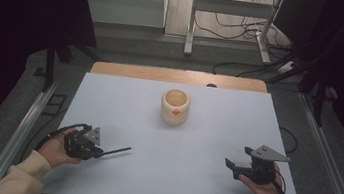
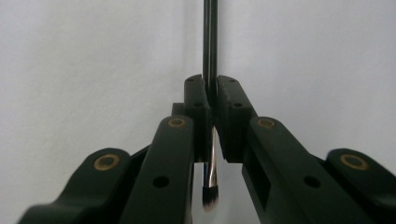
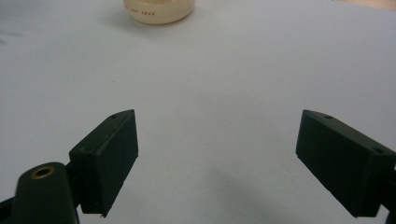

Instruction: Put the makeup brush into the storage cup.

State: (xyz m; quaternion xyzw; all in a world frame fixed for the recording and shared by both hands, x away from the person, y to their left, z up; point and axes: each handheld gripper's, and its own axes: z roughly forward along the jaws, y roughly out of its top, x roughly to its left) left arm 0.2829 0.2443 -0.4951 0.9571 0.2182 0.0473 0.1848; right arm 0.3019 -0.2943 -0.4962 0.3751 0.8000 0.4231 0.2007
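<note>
A thin black brush (image 1: 116, 151) lies level just above the white table sheet (image 1: 173, 188) at the near left, its handle pointing right. My left gripper (image 1: 98, 152) is shut on it. In the left gripper view the pads (image 2: 198, 100) clamp the brush (image 2: 210, 37) near its metal ferrule, and the dark bristle tip (image 2: 210, 199) hangs back between the jaws. My right gripper (image 1: 236, 157) rests at the near right, held by a hand, open with nothing between its fingers (image 3: 112, 154). A cream cup (image 1: 175, 106) with an orange mark stands upright at the middle far side.
The cup's base (image 3: 158, 11) shows far ahead in the right gripper view. A wooden table edge (image 1: 177, 76) runs behind the white sheet. Metal rails (image 1: 25, 123) flank both sides, and cables lie on the floor beyond.
</note>
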